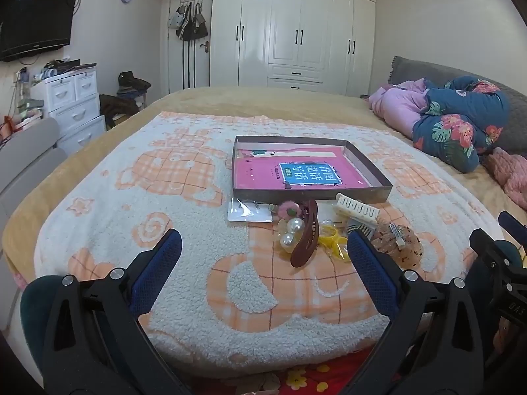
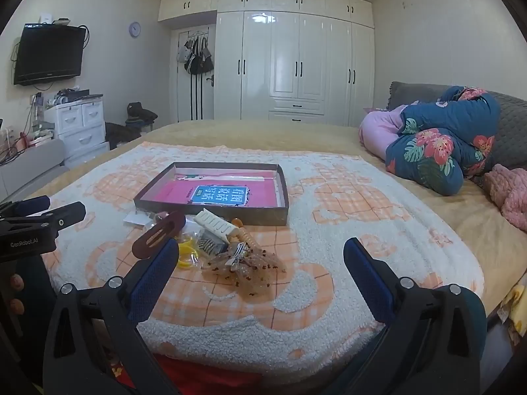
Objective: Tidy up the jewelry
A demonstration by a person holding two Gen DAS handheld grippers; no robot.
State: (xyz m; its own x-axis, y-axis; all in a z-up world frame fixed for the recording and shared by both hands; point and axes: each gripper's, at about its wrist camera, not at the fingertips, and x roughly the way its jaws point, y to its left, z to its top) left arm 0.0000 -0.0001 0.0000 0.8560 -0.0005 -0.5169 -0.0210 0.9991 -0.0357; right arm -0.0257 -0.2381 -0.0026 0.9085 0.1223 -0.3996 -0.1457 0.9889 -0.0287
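A shallow dark box [image 1: 369,194] [image 2: 210,212] with a pink lining lies on the white and orange blanket. Just in front of it is a pile of hair accessories: a dark red claw clip [image 1: 304,238] [image 2: 158,235], pearl pieces [image 1: 291,230], a cream comb clip [image 1: 357,210] [image 2: 214,225], yellow rings [image 1: 332,235] [image 2: 186,253], a translucent speckled bow [image 1: 400,247] [image 2: 243,270] and a packet card [image 1: 247,212]. My left gripper [image 1: 263,256] is open and empty, short of the pile. My right gripper [image 2: 260,263] is open and empty, its jaws either side of the bow.
The blanket [image 1: 197,296] covers a bed. Folded floral and pink bedding [image 2: 438,141] lies at the right. White drawers [image 2: 79,125] and a wall TV [image 2: 49,54] stand at the left, wardrobes [image 2: 296,65] at the back.
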